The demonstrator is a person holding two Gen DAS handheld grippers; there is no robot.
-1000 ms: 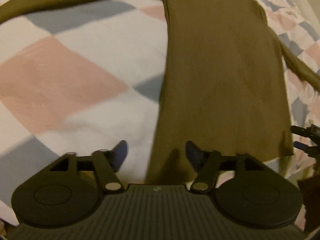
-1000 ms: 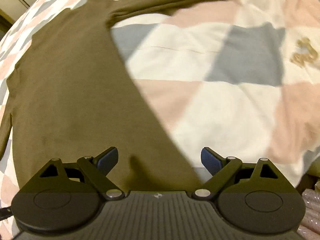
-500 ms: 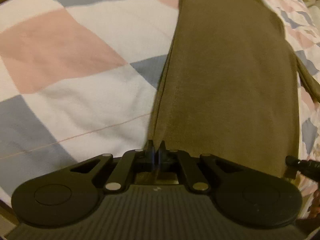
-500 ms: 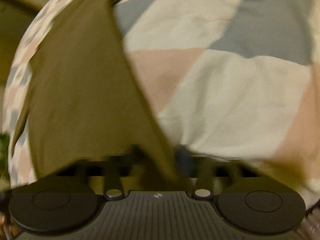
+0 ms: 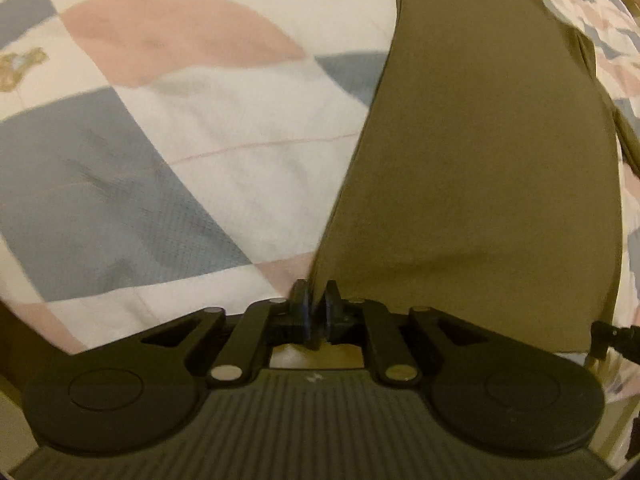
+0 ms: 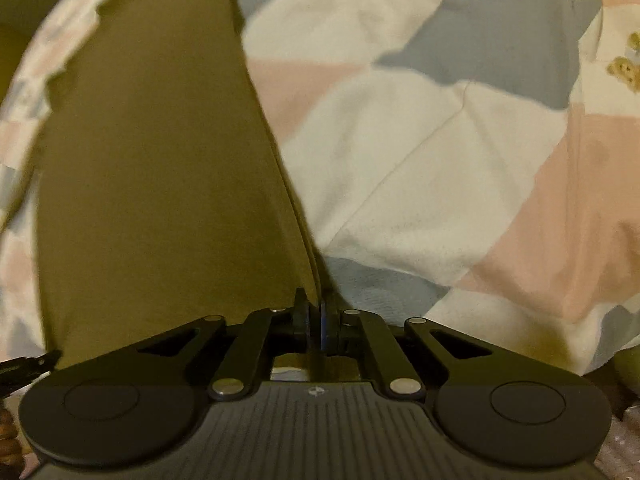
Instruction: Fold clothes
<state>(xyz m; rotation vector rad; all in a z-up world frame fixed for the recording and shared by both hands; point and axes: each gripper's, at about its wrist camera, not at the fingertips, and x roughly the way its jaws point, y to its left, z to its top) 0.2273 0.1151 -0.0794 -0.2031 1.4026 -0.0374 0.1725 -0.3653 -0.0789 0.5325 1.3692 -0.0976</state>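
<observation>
The olive-green shirt (image 5: 480,152) lies flat on a bed with a checked quilt (image 5: 192,120) of pink, white and grey-blue squares. The left claw (image 5: 315,306) is pinched tight on the shirt's bottom corner at the side edge, with the cloth squeezed between its two fingers. The right claw (image 6: 315,318) is pinched tight on the other bottom corner of the same shirt (image 6: 152,168), and the cloth edge runs straight up from between its fingers. The hem stretches between the two claws at the near edge of the bed (the tip of the other claw peeks in at the side of each view). The body of the shirt runs away from the claws up the bed. A small bear picture (image 6: 624,70) is printed on the quilt (image 6: 440,140), well apart from the shirt
</observation>
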